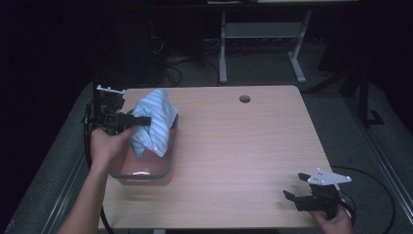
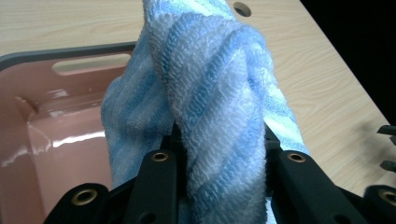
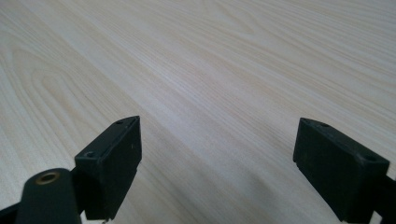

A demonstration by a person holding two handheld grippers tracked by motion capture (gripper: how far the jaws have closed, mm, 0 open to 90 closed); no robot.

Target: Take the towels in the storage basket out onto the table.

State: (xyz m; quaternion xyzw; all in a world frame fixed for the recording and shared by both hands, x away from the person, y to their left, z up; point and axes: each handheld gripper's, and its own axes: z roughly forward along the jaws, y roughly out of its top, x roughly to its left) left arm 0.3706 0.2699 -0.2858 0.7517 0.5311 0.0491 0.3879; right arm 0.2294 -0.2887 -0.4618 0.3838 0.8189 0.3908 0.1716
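Note:
A blue-and-white striped towel (image 1: 155,124) hangs bunched over a pink tray with a grey rim (image 1: 141,174) at the table's left. My left gripper (image 1: 142,119) is shut on the towel and holds it above the tray. In the left gripper view the towel (image 2: 219,98) fills the gap between the two black jaws, with the tray's shiny pink floor (image 2: 60,140) below and to the left. My right gripper (image 1: 296,187) rests low at the table's front right corner, open, with nothing between its jaws. The right gripper view has bare wood between its fingertips (image 3: 114,158).
The wooden table (image 1: 243,156) has a round cable hole (image 1: 244,99) near its far edge. A white desk frame (image 1: 263,44) and cables lie on the floor beyond. The table's right edge (image 2: 345,70) runs close by the towel in the left gripper view.

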